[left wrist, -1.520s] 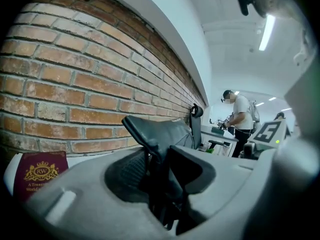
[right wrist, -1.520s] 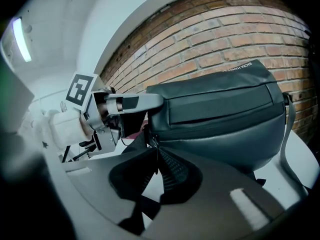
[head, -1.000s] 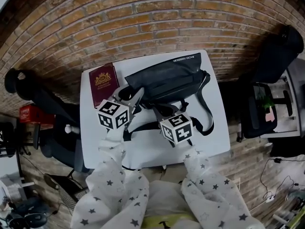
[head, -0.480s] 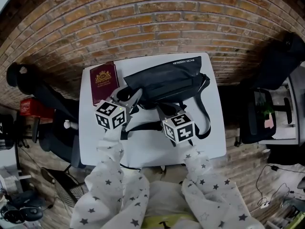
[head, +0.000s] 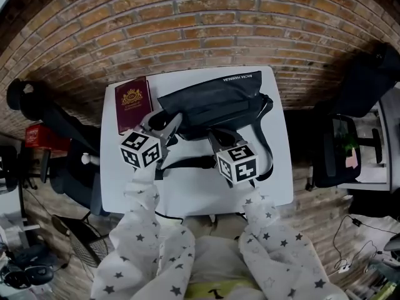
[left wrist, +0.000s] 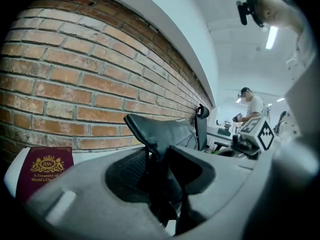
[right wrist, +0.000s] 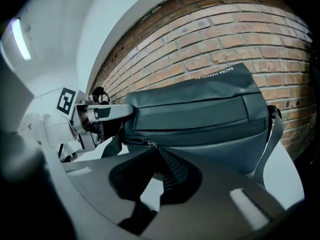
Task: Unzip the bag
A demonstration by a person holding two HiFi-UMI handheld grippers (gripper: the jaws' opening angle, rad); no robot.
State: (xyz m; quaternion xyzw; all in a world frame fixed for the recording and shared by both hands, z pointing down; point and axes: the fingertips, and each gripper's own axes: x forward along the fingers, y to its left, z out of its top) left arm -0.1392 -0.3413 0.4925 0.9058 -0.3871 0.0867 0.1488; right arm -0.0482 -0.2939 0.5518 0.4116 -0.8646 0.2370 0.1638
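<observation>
A black bag (head: 212,102) lies at the back of the white table (head: 187,192), by the brick wall. My left gripper (head: 167,125) is shut on the bag's left corner; in the left gripper view the black fabric (left wrist: 165,131) stands pinched between the jaws (left wrist: 159,159). My right gripper (head: 214,134) is at the bag's front edge, left of its middle. In the right gripper view its jaws (right wrist: 159,154) are closed on the zipper pull (right wrist: 148,143) on the zip line below the bag's front panel (right wrist: 200,114).
A maroon book (head: 132,104) lies at the table's back left, next to the bag. The bag's strap (head: 265,142) loops down the right side and across the table's middle. Office chairs stand on both sides of the table. A person stands far off in the left gripper view.
My right gripper has moved a little to the right along the bag's front edge. The left gripper has stayed on the bag's corner.
</observation>
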